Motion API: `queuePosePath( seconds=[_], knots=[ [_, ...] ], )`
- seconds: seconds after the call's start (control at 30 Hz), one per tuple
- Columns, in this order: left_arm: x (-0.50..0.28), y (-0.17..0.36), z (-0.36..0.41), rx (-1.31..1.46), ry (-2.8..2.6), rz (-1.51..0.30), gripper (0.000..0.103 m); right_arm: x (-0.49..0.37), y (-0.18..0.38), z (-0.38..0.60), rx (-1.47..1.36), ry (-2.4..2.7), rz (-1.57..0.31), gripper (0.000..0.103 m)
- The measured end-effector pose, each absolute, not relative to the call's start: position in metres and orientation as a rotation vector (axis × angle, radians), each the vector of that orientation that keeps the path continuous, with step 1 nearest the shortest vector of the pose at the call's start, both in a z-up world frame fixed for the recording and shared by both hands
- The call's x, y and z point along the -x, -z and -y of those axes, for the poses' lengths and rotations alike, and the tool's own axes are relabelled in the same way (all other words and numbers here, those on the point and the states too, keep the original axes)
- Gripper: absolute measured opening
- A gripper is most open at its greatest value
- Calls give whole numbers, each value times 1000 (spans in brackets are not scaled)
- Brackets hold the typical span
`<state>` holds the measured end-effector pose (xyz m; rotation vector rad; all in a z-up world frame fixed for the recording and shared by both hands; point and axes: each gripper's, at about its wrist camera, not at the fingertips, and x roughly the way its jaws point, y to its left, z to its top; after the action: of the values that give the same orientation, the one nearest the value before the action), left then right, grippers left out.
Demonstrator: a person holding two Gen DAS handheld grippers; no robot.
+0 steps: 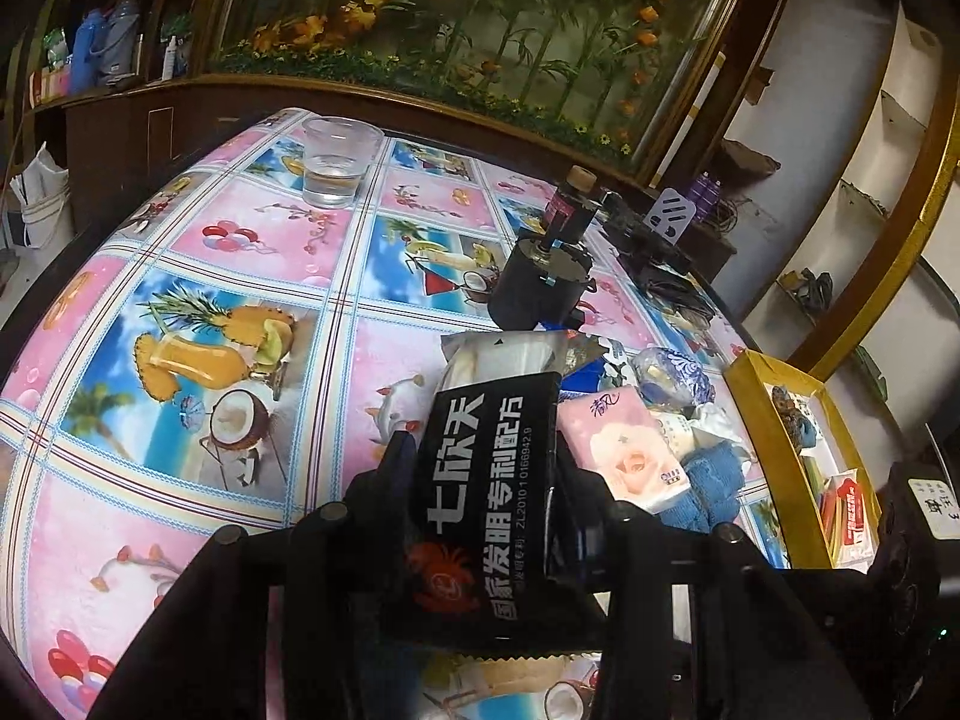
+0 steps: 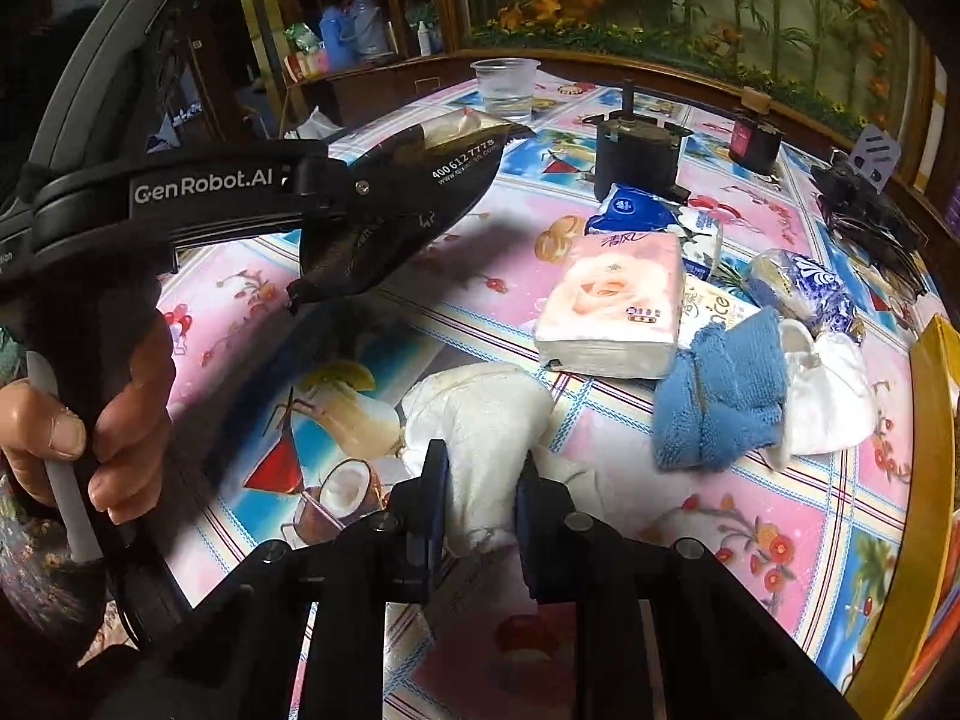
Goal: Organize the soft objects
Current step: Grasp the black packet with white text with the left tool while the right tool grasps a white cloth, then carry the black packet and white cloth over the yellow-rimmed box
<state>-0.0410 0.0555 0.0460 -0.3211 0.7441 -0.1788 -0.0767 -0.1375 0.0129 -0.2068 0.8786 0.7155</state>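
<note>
The left hand-held gripper [image 1: 486, 462] is angling downward, jaws clamping a black packet [image 1: 480, 480]. The right hand-held gripper [image 2: 480, 480] is pinching a white cloth [image 2: 480, 420]. A hand [image 2: 90, 432] is wrapping the left handle.

One black foil packet [image 2: 396, 204]; one white cloth [image 2: 480, 420]; one pink tissue pack [image 2: 612, 306]; one blue towel [image 2: 720, 390]; one blue tissue pack [image 2: 636, 210]; one clear cup [image 2: 504, 84]; two dark jars, one near [image 2: 636, 156], one far right [image 2: 753, 138]; one gold-rimmed box [image 1: 774, 450].

Both grippers are matte black — the right gripper [image 2: 477, 498] has blue-faced pads and round silver screw heads behind its fingers. The left gripper [image 2: 336, 186] carries white "GenRobot.AI" lettering, a grey lever beneath its handle.
</note>
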Motion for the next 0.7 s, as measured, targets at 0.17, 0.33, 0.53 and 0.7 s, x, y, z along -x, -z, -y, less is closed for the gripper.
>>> queuePosePath(
  seconds=[0.17, 0.33, 0.53, 0.7],
  knots=[
    [43, -48, -52, 310, 181, -730, 42, 80, -30, 166, 32, -750, -778, 19],
    [46, -51, -44, 324, 191, -713, 42, 68, -40, 207, -152, -677, -707, 19],
    [50, -55, -12, 301, 235, -685, 42, 60, -40, 236, -272, -606, -686, 19],
    [54, -58, 19, 220, 270, -667, 42, 65, -43, 238, -270, -601, -680, 19]
  ],
)
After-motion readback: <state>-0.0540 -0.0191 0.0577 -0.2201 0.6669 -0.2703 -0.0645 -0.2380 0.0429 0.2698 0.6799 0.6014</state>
